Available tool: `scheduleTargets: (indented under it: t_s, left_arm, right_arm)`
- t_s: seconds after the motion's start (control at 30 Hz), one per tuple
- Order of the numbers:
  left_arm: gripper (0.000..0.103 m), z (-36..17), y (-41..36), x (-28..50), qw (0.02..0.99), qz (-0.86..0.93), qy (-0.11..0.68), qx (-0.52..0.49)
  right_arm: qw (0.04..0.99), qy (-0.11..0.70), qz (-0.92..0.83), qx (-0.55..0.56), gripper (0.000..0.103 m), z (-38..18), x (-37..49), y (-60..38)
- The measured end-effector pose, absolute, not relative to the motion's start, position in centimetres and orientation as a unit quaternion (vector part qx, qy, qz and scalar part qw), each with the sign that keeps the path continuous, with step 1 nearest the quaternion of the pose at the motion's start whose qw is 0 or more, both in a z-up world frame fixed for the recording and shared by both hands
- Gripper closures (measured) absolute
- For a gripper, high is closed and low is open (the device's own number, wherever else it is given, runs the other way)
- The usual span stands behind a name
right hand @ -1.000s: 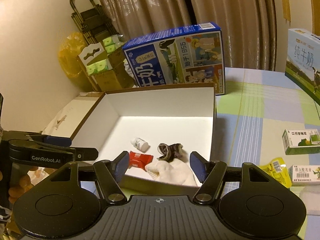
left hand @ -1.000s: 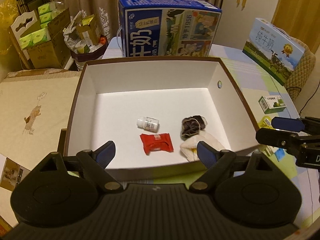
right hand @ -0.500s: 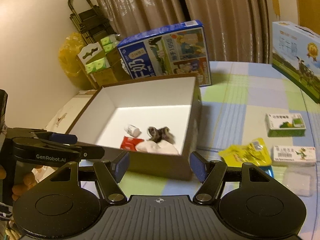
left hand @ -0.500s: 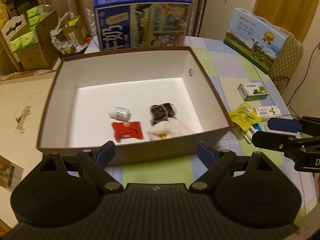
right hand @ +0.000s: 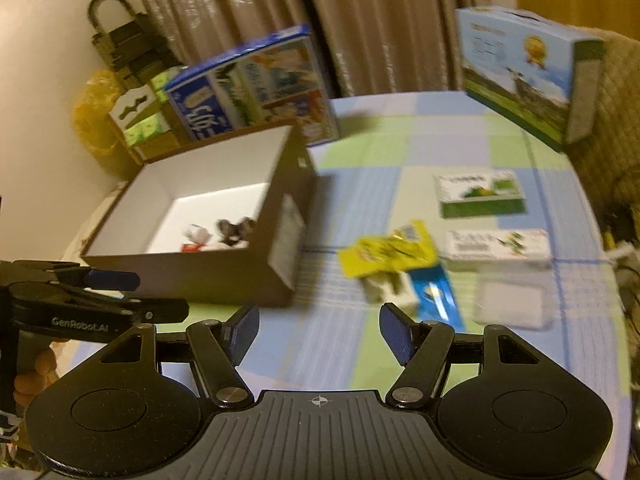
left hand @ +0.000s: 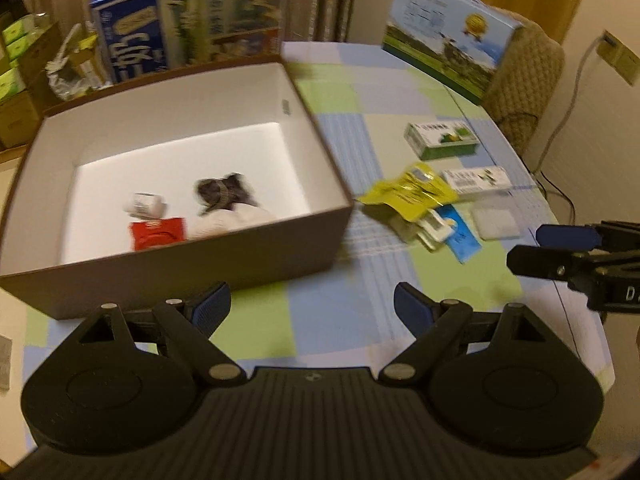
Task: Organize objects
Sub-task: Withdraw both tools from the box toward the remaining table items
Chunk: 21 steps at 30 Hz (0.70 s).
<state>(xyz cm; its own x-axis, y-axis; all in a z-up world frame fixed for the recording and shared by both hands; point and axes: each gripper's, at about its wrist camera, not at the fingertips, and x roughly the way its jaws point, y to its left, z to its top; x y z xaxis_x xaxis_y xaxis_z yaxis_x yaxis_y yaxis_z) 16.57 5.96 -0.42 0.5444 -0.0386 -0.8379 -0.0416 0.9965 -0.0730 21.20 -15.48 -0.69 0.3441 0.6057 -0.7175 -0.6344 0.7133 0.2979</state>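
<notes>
Checked pastel tablecloth (left hand: 332,312), curtains behind. Left gripper (left hand: 312,308) and right gripper (right hand: 318,332): both spread wide, empty, above the cloth. One brown white-lined cardboard box (left hand: 256,256) holds four items: white bottle (left hand: 144,205), red packet (left hand: 158,233), dark bundle (left hand: 222,194), white cloth (left hand: 236,220). Right of it, loose: two small cartons, one yellow pouch (left hand: 408,192).

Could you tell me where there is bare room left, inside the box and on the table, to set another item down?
Inside the brown box, the floor towards the far wall is bare; the bottle, red packet and cloth items crowd the near wall. On the table, the patch between the box and the green carton is free; around the yellow packet it is crowded.
</notes>
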Motion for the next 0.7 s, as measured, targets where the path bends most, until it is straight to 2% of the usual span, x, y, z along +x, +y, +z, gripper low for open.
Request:
scheduleTargets:
  t_s: [0.7]
  left_arm:
    - [0.017,-2.3,-3.9,21.7,0.876,-0.126,0.462,0.054]
  right_arm:
    - [0.849,0.459,0.26,0.015,0.039,-2.7,24.3,-27.6]
